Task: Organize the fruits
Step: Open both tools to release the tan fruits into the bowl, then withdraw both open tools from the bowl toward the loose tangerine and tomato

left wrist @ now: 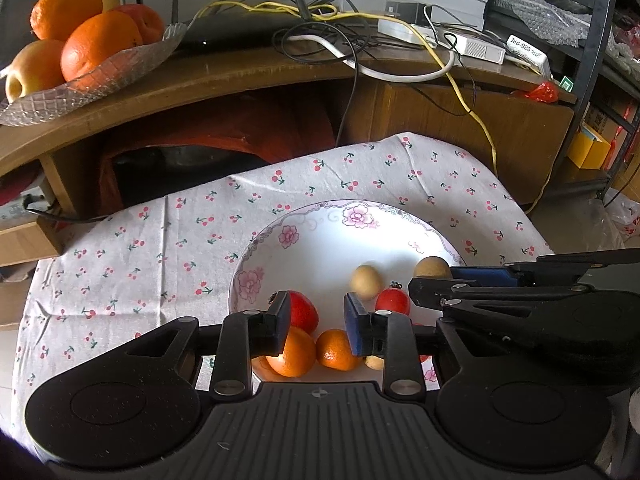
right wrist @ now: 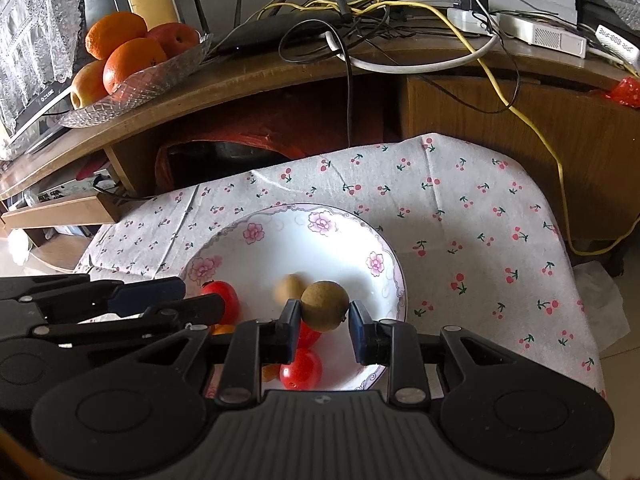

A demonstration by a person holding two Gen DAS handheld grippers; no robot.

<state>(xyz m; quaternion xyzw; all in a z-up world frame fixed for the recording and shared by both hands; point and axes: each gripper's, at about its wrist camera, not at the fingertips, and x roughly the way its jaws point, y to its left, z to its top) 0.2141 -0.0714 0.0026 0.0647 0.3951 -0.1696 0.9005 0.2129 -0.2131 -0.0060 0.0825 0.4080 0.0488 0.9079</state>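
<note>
While the right tongs (right wrist: 324, 322) bracket a round tan longan (right wrist: 325, 306) over the floral white plate (right wrist: 390, 276) mid-bench without a clear pinch, it could drop; the left tongs (left wrist: 318, 322) gape empty.

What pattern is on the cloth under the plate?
Small red cherries with green stems on a white tablecloth, clearest in the right wrist view.

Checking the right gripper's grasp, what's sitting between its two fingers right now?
In the right wrist view, one brown round fruit sits between the right gripper fingers, over the flowered plate; contact is unclear.
</note>
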